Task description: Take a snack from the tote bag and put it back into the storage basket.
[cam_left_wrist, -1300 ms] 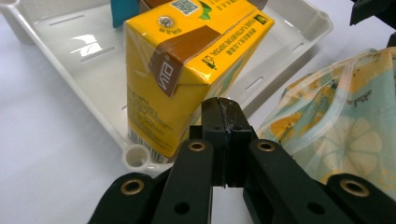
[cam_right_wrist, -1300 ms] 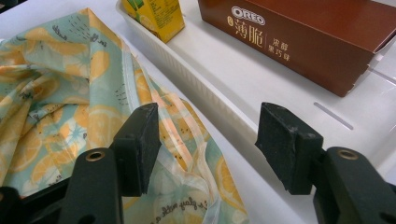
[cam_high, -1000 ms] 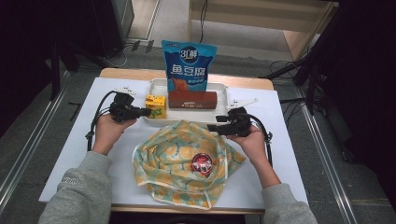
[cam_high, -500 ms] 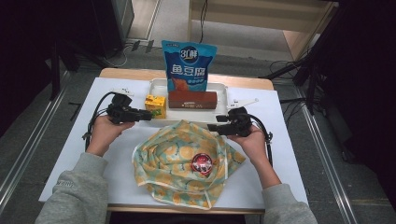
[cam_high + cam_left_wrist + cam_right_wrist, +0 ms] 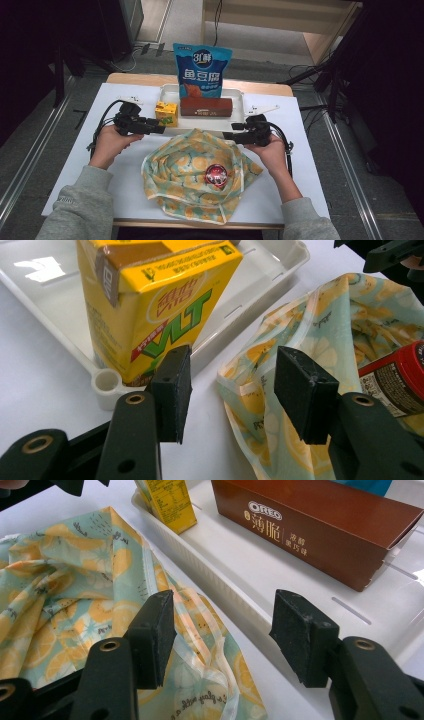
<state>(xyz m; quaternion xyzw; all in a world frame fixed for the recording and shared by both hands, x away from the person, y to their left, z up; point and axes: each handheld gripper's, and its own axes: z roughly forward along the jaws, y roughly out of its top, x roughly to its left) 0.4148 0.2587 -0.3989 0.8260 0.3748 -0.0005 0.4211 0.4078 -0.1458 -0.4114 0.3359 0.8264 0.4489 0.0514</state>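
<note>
A lemon-print bag (image 5: 185, 170) lies open on the white table with a red-lidded can (image 5: 216, 174) inside. My left gripper (image 5: 161, 129) sits at the bag's far left rim, just in front of a yellow drink carton (image 5: 166, 113). In the left gripper view its jaws (image 5: 227, 390) have just been opening, with only bare table and the bag's edge (image 5: 320, 320) between them and the carton (image 5: 155, 305) right behind. My right gripper (image 5: 228, 136) is open at the bag's far right rim. In its own view (image 5: 222, 635) the rim (image 5: 200, 630) lies loose beneath the pads.
A white tray (image 5: 170, 92) at the back holds the carton's end and a brown Oreo box (image 5: 206, 107). A blue snack bag (image 5: 202, 72) stands behind it. Cables trail from both grippers. The tray wall (image 5: 235, 600) runs close beside the right gripper.
My left gripper has eased a little toward me, away from the carton. The right hand and the bag look unchanged.
</note>
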